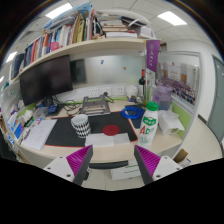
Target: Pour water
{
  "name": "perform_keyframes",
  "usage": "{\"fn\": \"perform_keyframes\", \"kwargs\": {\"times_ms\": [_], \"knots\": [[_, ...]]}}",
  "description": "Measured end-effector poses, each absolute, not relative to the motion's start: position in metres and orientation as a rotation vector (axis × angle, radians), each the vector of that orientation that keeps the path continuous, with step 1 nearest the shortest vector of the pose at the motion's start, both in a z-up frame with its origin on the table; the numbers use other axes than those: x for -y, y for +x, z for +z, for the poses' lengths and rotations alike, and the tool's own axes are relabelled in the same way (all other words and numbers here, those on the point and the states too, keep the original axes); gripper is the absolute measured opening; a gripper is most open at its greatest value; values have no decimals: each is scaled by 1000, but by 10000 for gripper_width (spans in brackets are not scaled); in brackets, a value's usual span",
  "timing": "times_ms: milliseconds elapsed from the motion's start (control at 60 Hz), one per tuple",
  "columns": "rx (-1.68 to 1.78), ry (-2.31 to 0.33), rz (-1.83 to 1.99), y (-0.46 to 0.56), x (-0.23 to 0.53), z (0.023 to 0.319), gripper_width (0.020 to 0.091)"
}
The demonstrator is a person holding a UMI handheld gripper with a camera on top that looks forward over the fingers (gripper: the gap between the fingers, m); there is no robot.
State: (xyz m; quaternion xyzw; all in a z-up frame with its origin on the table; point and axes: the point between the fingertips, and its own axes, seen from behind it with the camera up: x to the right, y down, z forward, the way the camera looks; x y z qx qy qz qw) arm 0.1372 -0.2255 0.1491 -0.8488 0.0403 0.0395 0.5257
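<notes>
Ahead, bottle [148, 124] (label unreadable); tool [113, 165] open.

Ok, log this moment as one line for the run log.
stage: approach | gripper: open, holding nothing | bottle: upright on desk, beyond the right finger | cup: upright, ahead left, apart from bottle | pour: not begun
</notes>
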Motion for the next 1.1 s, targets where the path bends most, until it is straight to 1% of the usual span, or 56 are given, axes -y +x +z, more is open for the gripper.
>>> {"fn": "perform_keyframes", "kwargs": {"times_ms": [67,167,433,550,583,617,650,683,717,767,817,883,950,1000,1100], "knots": [[-130,-2056,80,167,229,122,849],[-136,-2052,32,210,215,102,844],[-159,-1943,13,276,122,88,846],[-126,-1883,48,278,89,92,847],[-111,-1865,56,276,82,93,835],[-99,-1851,59,275,76,93,813],[-83,-1839,57,273,71,91,775],[-71,-1834,57,272,67,88,698],[-69,-1830,53,273,65,85,570],[-77,-1803,41,274,63,88,556],[-69,-1783,28,275,62,90,524],[-79,-1760,20,278,59,92,461],[-86,-1744,17,276,58,91,385],[-93,-1744,19,277,57,91,365],[-83,-1752,17,277,55,90,366]]}}
